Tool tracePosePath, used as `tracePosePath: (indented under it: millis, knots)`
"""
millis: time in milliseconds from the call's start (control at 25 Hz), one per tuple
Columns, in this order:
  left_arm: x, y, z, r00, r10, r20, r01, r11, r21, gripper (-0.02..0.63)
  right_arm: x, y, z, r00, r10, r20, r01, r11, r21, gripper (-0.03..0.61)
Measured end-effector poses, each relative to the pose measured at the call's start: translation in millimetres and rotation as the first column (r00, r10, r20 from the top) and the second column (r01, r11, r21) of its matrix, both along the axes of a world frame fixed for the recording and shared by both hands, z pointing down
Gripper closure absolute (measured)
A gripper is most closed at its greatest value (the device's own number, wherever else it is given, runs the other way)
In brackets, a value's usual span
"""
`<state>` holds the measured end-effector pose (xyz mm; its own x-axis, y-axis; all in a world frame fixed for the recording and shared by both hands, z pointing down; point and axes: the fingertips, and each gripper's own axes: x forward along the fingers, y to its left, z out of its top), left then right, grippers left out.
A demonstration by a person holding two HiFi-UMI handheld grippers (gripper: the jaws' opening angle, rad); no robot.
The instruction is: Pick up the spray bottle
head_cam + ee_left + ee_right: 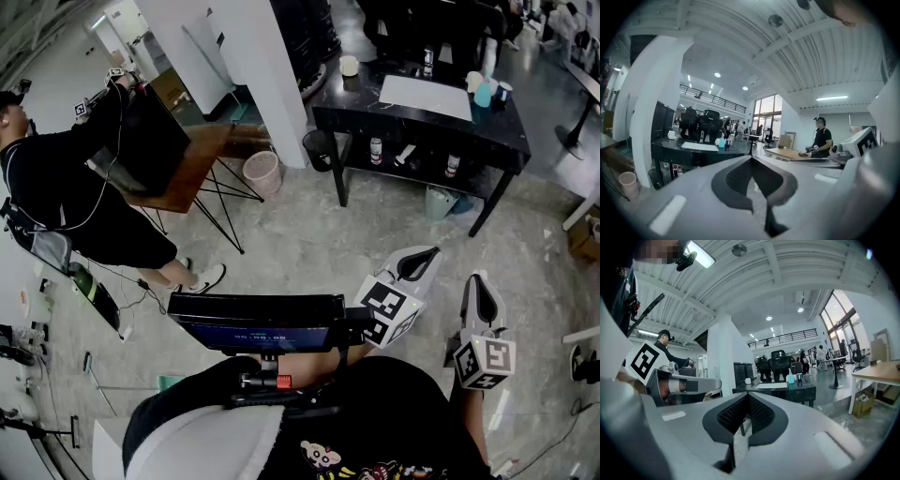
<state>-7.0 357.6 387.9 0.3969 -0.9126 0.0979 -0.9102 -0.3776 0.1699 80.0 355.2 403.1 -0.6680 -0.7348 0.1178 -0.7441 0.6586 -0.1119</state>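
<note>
The spray bottle [483, 92] is a small teal one standing on the far right of a black table [412, 122] across the room. It shows tiny in the left gripper view [721, 142] and in the right gripper view [791, 378]. My left gripper [419, 261] and right gripper [480, 291] are held close to my body over the floor, well short of the table. Both point toward it. In each gripper view the jaws meet at their tips with nothing between them: left [751, 161], right [747, 399].
A white sheet [425, 97], a cup [349, 65] and cans lie on the black table. A white pillar [253, 66], a pink basket [262, 172], a black bin [320, 148] and a wooden folding table [192, 164] with a person [56, 178] stand to the left. A screen [258, 322] sits by my chest.
</note>
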Motion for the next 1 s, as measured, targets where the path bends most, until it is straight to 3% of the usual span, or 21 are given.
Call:
tracePosePath:
  millis: [560,1000]
  knots:
    - [-1,-6,3,1.000,-0.014,0.006,0.014,1.000,-0.013,0.613,-1,-4,4,1.000,-0.021,-0.013,0.021,0.999,0.025,0.557]
    - [53,-56,14,1.000,-0.015,0.001,0.015,1.000,0.007,0.613,55,-43,14,0.998,-0.039,-0.042,0.040,0.999,0.031,0.557]
